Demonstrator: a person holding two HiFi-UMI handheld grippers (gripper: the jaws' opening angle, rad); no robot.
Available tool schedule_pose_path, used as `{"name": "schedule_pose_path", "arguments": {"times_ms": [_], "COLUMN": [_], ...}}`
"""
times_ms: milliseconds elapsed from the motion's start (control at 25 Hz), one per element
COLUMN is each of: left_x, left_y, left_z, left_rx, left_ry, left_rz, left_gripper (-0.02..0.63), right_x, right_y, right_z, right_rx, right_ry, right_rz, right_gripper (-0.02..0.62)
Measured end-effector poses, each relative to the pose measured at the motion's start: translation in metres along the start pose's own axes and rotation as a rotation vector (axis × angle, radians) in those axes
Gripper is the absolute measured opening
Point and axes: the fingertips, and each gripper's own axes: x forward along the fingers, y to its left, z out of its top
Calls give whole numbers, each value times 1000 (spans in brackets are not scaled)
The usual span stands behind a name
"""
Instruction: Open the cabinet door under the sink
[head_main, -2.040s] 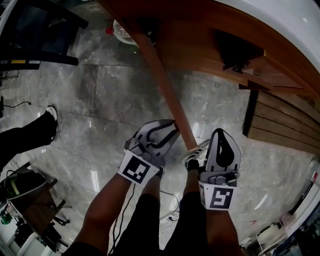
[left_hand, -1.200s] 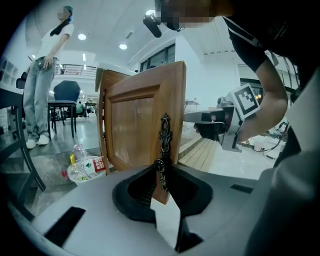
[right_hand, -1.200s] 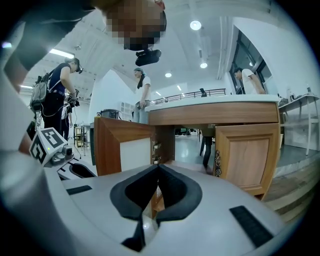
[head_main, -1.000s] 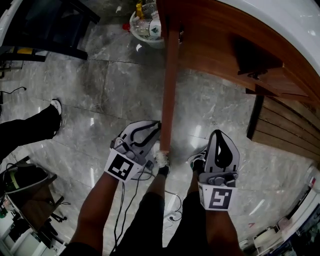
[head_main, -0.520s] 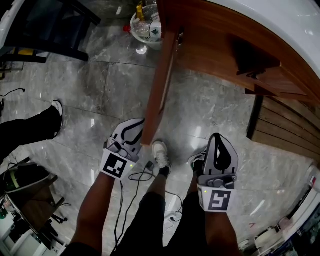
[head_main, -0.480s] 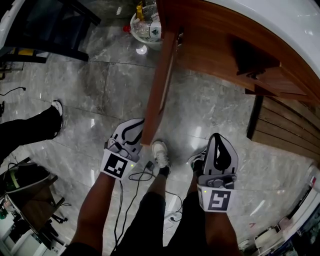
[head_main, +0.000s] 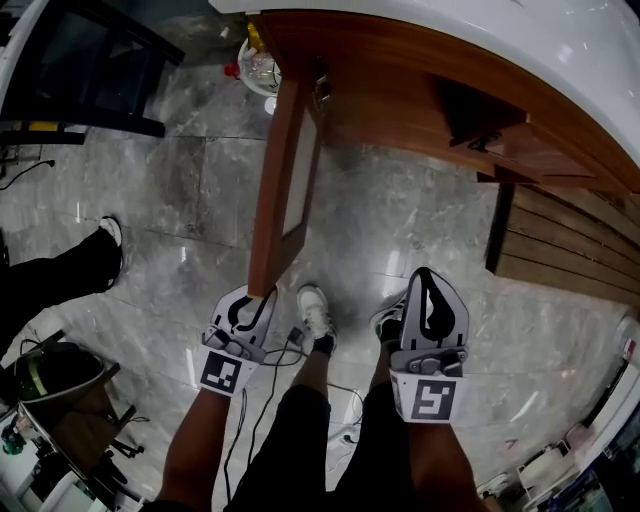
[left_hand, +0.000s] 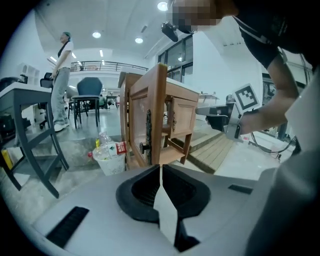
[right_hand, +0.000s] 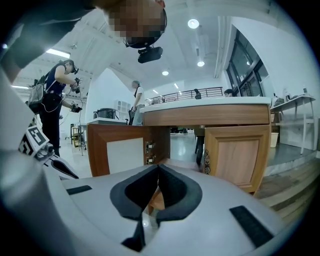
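Cabinet door (head_main: 283, 170), a flat brown wood panel with a pale inset, stands under the white counter (head_main: 560, 50), swung wider than a second ago. The left gripper (head_main: 255, 300) has its jaws closing on nothing beside the door's edge. The right gripper (head_main: 425, 275) has its jaws together, empty.

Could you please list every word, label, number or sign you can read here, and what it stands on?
Red label on the bottle in the white basket: white print, too blurred to read.
Two marker cubes: black-and-white square patterns, no letters.
No other text is visible.
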Motion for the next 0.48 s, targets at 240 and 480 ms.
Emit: {"name": "schedule_pose_path", "arguments": {"times_ms": [240,480], "left_x": [-2,37], "left_y": [-39,-73], "left_z": [28,70], "left_rx": [-50,-101], "left_ry": [-7,-80], "left_rz": [-31,-56], "left_gripper": [23,23], "right_x": [-7,-13], "right_y": [-22,-42], "right_z": [9,17], "right_rx": [13,-10], "right_ry": [-8,-4], "right_rz": [-31,-42], "right_gripper": [25,25]}}
